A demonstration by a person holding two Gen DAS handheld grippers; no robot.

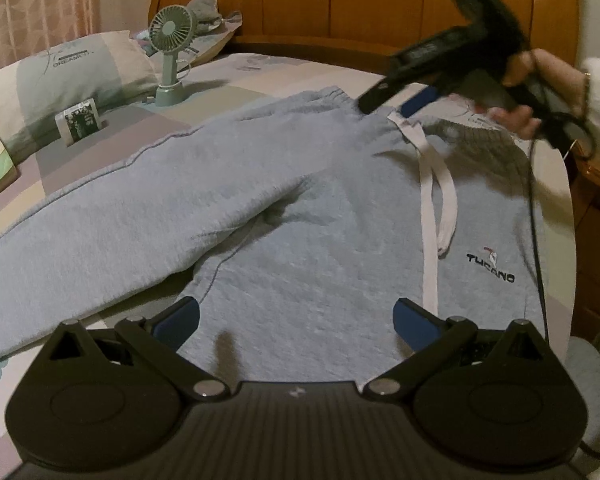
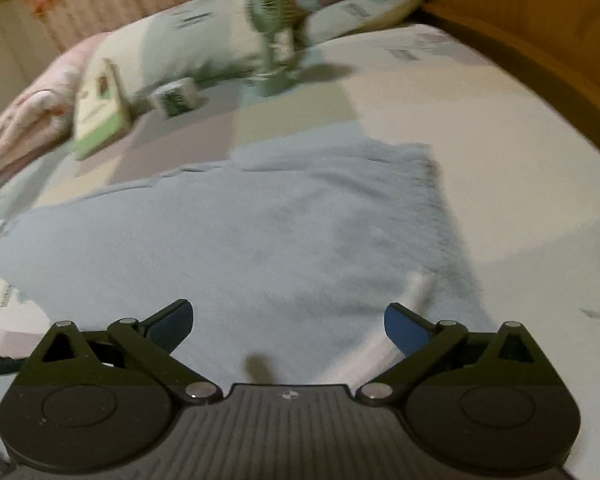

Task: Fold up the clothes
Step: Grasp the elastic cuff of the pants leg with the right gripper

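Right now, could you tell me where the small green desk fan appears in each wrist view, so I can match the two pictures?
Left wrist view: the green desk fan stands upper left, on the bed beside a pillow, beyond the grey sweatpants.
Right wrist view: the fan is at top centre, blurred, beyond the sweatpants.
Shared landmark: the small printed box lies lower left of the fan in both.
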